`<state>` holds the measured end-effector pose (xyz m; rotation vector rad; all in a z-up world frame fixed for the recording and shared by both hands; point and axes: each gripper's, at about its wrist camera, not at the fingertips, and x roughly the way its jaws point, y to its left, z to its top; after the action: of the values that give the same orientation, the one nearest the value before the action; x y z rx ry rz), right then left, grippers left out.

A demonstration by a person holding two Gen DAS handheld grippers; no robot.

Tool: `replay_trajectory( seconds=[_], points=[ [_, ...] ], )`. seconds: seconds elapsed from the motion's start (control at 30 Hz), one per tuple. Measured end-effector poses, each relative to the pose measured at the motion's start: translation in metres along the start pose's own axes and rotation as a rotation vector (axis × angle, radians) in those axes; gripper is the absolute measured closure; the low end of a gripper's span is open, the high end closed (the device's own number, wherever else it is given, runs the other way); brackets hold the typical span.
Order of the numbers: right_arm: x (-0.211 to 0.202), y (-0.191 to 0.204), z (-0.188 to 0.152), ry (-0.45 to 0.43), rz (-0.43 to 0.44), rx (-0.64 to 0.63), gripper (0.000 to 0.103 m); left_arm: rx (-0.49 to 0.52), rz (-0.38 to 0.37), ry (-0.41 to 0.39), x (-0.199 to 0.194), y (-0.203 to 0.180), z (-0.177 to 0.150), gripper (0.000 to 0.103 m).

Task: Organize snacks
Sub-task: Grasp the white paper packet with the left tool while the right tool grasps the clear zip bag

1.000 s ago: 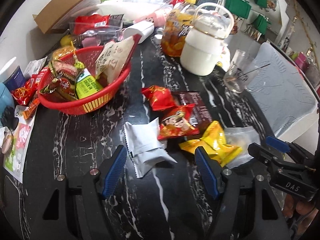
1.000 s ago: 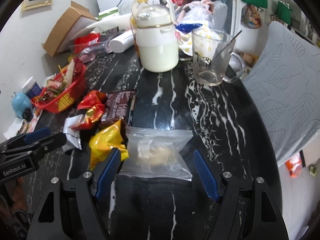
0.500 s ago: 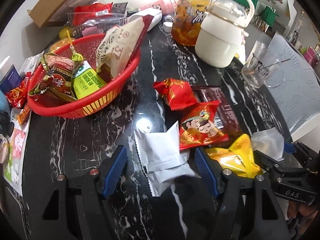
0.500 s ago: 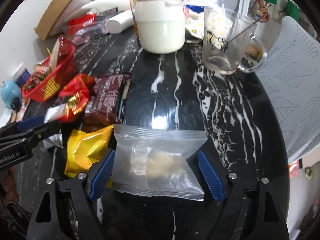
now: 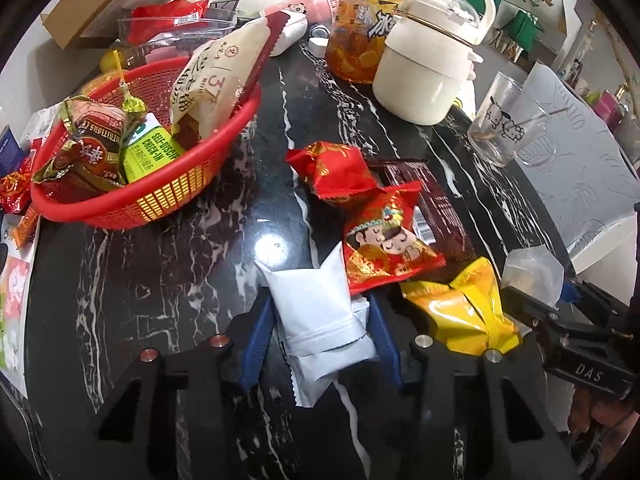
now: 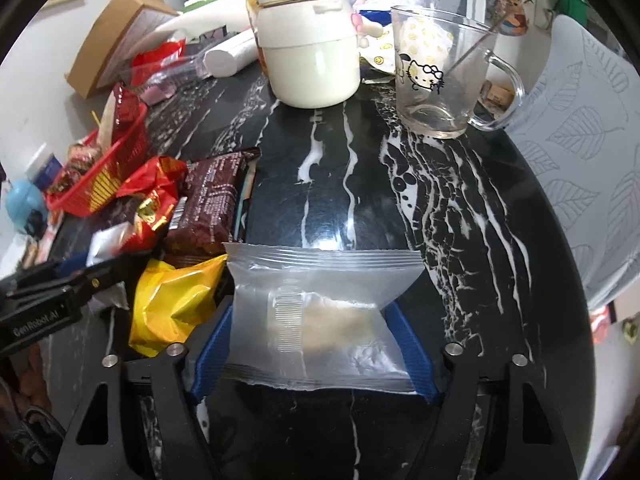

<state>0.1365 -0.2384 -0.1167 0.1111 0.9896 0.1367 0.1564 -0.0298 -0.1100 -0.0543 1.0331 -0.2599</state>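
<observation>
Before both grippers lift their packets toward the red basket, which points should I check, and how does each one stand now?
1. Left gripper pads against white packet: ok, jaws have just been closing.
2. Right gripper pads against clear bag: ok, also just closing.
3. Yellow packet free of right fingers: cannot tell.
4. Red cartoon packet off the white packet: not ok, overlaps.
5. Room in red basket: ok, right side has room.

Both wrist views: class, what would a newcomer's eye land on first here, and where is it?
Probably the red basket heaped with snacks at the left of the black marble table. Next, the white packet between the left hand-held gripper pads, and the clear bag pinched by the right hand-held gripper.
</observation>
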Motion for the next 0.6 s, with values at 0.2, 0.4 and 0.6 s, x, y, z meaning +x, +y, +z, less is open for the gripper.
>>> replay_trajectory(
  seconds=[0.2,0.4,0.6],
  points=[
    [-0.009,-0.002,-0.008,-0.011,0.006,0.005,0.031,0.050,0.004,0.007,-0.008,-0.006,-0.012,0.056],
    [-0.018,0.001,-0.020,-0.015,0.003,-0.010,0.031,0.085,-0.010,0.015,-0.021,-0.014,-0.030,0.056],
    [-0.028,-0.002,-0.038,0.000,0.016,-0.014,0.031,0.112,-0.044,0.047,-0.029,-0.024,-0.049,0.056]
  ],
)
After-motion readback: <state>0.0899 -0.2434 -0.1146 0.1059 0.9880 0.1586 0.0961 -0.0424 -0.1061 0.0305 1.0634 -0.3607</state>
